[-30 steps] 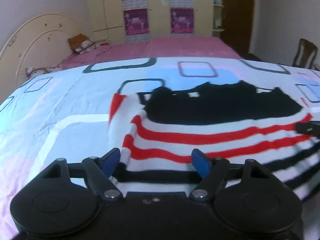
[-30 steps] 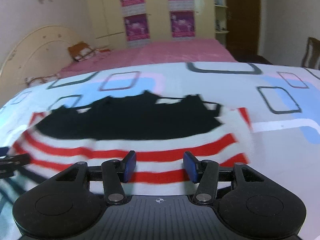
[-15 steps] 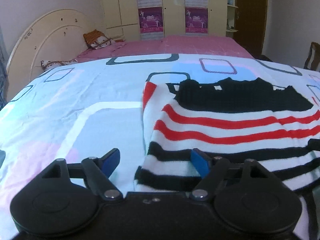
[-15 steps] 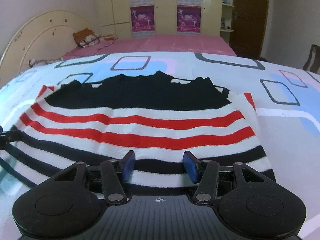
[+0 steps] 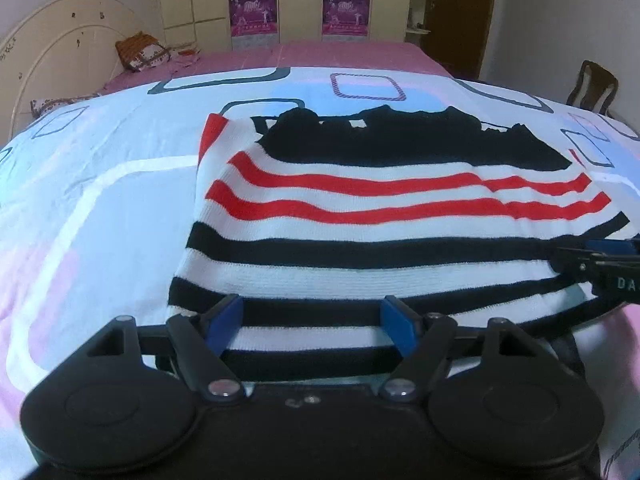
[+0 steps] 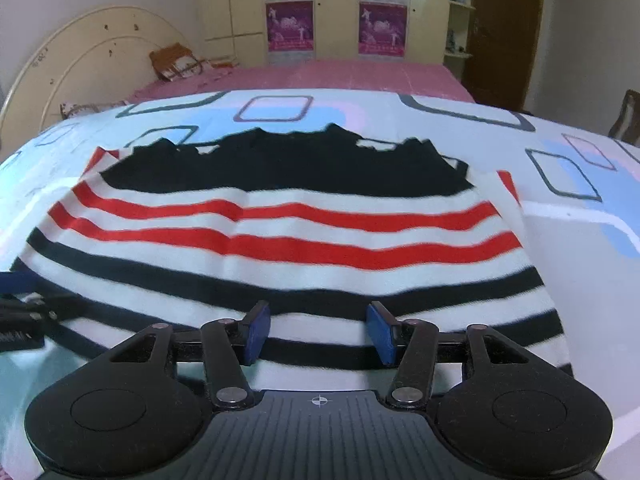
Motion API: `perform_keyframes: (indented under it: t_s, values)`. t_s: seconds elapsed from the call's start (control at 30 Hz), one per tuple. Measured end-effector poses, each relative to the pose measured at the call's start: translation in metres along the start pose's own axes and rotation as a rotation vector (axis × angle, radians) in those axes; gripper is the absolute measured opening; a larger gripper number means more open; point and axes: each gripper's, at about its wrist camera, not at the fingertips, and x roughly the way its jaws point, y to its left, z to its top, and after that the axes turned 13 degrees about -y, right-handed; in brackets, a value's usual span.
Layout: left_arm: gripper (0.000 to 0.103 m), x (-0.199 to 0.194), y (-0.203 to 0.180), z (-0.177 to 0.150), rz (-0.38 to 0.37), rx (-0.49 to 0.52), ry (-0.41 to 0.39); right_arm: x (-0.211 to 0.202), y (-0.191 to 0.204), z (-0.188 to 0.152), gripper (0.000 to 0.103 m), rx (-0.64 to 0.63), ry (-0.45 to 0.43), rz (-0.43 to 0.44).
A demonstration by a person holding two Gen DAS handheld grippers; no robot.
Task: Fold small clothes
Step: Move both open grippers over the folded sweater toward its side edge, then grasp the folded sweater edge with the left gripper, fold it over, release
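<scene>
A small knit sweater (image 5: 384, 216) lies flat on the bed; it is white with red and black stripes and has a black top part at its far end. It also fills the middle of the right wrist view (image 6: 288, 240). My left gripper (image 5: 314, 324) hovers open over the near left hem, its blue pads apart above the black stripes. My right gripper (image 6: 319, 332) stands open over the near right hem, with no cloth pinched. Each gripper shows at the edge of the other's view: the right gripper (image 5: 600, 264) and the left gripper (image 6: 20, 312).
The sheet (image 5: 100, 184) is pale with square outlines and blue and pink patches. Beyond it lie pink bedding (image 6: 340, 76), a cream headboard (image 5: 52, 60), an orange cushion (image 5: 140, 50), a wardrobe with posters (image 6: 290, 24), a door (image 6: 504, 32) and a chair (image 5: 592, 84).
Both grippers drew back from the red stripes to the near black-striped hem. The sweater, blurred and bunched a second ago, now lies flat and spread out.
</scene>
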Motion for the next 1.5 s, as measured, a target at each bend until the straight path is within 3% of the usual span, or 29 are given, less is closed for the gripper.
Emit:
perform_keyframes:
  t_s: [0.37,0.53,0.67,0.8,1.03,1.13,1.23,1.27,1.3,1.4,1.5]
  values:
    - [0.086,-0.005,0.01,0.008,-0.022,-0.107,0.077,-0.004,0.01,0.027,0.053,0.011,-0.052,0.042]
    - [0.092,-0.016,0.025,0.006,-0.062,-0.226,0.141,-0.001,0.018,0.039,0.053,-0.007,-0.068,0.061]
    - [0.095,-0.023,0.042,-0.013,-0.1,-0.39,0.234,0.003,0.019,0.036,0.053,0.005,-0.061,0.064]
    - [0.101,-0.02,0.052,-0.019,-0.132,-0.491,0.187,0.012,0.022,0.032,0.053,0.003,-0.053,0.049]
    - [0.1,0.016,0.067,-0.006,-0.149,-0.67,0.055,0.031,0.032,0.03,0.053,-0.024,-0.05,0.024]
    - [0.091,0.029,0.069,-0.002,-0.129,-0.703,-0.013,0.047,0.034,0.021,0.053,-0.05,-0.026,-0.008]
    - [0.063,0.036,0.069,0.001,-0.086,-0.71,-0.048,0.049,0.039,0.02,0.053,-0.081,-0.024,-0.026]
    - [0.047,0.038,0.07,0.0,-0.078,-0.714,-0.049,0.05,0.039,0.02,0.053,-0.081,-0.022,-0.031]
    - [0.039,0.04,0.073,-0.001,-0.073,-0.727,-0.047,0.05,0.039,0.02,0.053,-0.078,-0.022,-0.033]
    - [0.026,0.041,0.08,-0.005,-0.07,-0.775,-0.048,0.05,0.043,0.019,0.053,-0.087,-0.026,-0.047]
    - [0.021,0.039,0.079,-0.006,-0.066,-0.789,-0.054,0.05,0.043,0.018,0.053,-0.085,-0.03,-0.051]
